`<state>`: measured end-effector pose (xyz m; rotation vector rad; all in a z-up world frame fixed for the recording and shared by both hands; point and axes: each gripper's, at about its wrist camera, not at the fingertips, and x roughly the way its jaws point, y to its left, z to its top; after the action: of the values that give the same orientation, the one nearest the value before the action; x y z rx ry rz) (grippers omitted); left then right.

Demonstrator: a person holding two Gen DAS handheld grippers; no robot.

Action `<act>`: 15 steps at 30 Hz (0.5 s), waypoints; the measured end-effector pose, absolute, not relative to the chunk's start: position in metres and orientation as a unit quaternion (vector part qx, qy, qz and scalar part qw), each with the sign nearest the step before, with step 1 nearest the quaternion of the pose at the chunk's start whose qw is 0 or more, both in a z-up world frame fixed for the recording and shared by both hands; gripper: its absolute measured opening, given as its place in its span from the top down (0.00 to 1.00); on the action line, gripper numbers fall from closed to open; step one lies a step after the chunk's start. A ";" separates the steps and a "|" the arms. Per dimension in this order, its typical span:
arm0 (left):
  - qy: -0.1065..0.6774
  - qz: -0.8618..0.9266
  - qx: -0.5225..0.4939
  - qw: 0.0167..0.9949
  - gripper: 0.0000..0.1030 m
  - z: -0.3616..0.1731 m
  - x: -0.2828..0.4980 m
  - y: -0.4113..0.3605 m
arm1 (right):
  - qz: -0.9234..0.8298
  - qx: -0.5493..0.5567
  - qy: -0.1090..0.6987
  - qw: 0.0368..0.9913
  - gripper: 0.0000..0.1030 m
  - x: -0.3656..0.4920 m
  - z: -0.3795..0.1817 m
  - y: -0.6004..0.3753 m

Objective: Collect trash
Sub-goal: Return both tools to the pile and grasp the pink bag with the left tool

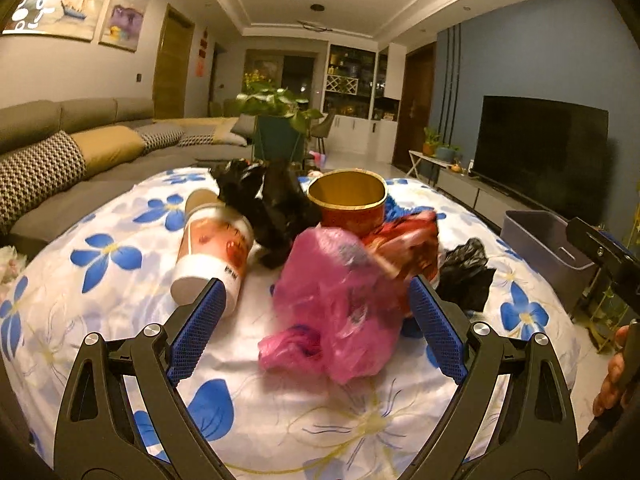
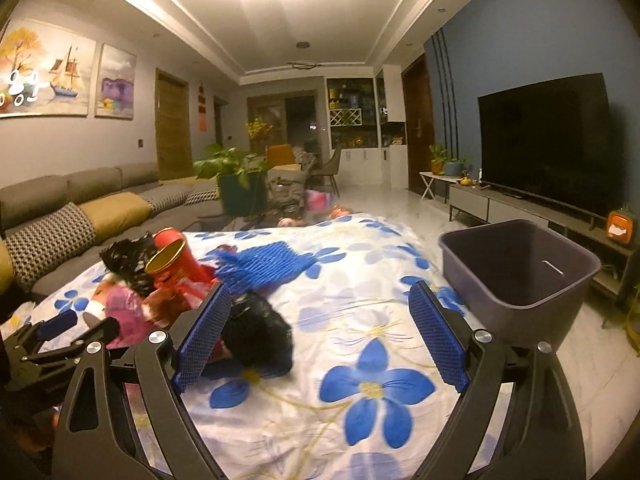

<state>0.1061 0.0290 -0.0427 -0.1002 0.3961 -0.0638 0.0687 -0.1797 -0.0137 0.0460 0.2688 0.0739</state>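
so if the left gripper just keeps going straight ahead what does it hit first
Most likely the pink plastic bag: it sits between the open fingers of the left gripper, directly ahead. Behind it lie a red wrapper and a gold-lined red cup. Exact depth is unclear through the fisheye.

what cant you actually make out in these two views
- Left wrist view: the print on the pink bag and the red wrapper is smeared by motion blur.
- Right wrist view: the floor of the grey bin is hidden by its near wall.
- Right wrist view: the trash pile is partly hidden behind the left finger of the right hand-held gripper.
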 end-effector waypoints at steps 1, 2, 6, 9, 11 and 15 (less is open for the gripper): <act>0.198 -0.032 -0.050 0.978 0.12 -0.045 0.106 0.026 | 0.040 0.020 0.136 0.990 0.15 0.069 -0.014 -0.176; 0.200 -0.034 -0.050 0.978 0.12 -0.048 0.107 0.026 | 0.042 0.018 0.138 0.989 0.15 0.073 -0.015 -0.174; 0.211 -0.050 -0.061 0.974 0.12 -0.054 0.114 0.021 | 0.051 0.012 0.142 0.988 0.15 0.075 -0.020 -0.164; 0.219 -0.056 -0.059 0.972 0.18 -0.062 0.119 0.018 | 0.054 0.010 0.149 0.987 0.15 0.079 -0.023 -0.163; 0.235 -0.064 -0.060 0.968 0.28 -0.067 0.125 0.018 | 0.056 0.011 0.154 0.987 0.15 0.082 -0.026 -0.161; 0.255 -0.079 -0.071 0.961 0.56 -0.074 0.131 0.018 | 0.061 0.016 0.167 0.984 0.22 0.090 -0.033 -0.160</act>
<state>0.1308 0.0182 -0.0741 -0.1429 0.5177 -0.1599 0.0904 -0.1600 -0.0328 0.0319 0.3355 0.1223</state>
